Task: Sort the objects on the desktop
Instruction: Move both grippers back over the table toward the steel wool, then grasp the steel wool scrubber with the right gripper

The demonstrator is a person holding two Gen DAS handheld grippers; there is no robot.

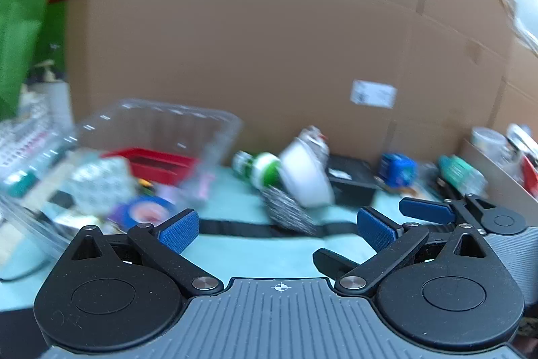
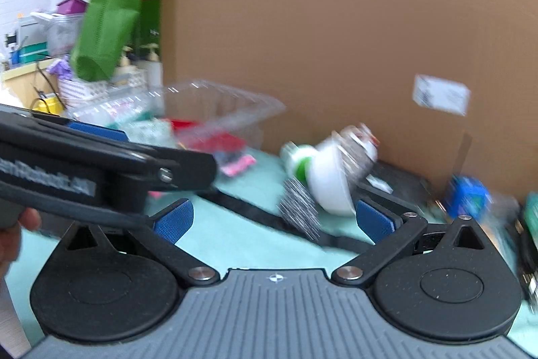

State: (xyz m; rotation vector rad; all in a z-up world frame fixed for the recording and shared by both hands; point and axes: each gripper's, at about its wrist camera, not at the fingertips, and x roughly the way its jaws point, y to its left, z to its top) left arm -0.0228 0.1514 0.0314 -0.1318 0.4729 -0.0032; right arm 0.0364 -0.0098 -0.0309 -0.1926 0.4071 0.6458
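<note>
On the left of the teal counter (image 1: 242, 211) a clear plastic bin (image 1: 158, 130) stands over a red tray (image 1: 161, 165), with a roll of blue tape (image 1: 144, 212) just before it. Both pictures are blurred. The left tongs (image 1: 279, 229) are spread and hold nothing. In the middle, against the cardboard box (image 1: 269, 39), a white bowl (image 1: 304, 175) lies tipped on a metal scourer (image 1: 289, 212), touching a green-and-white bottle (image 1: 257, 169). The right tongs (image 2: 272, 221), likewise spread and empty, face this cluster. Likely best: steady the hand first, then close on one item only, the scourer being nearest.
</note>
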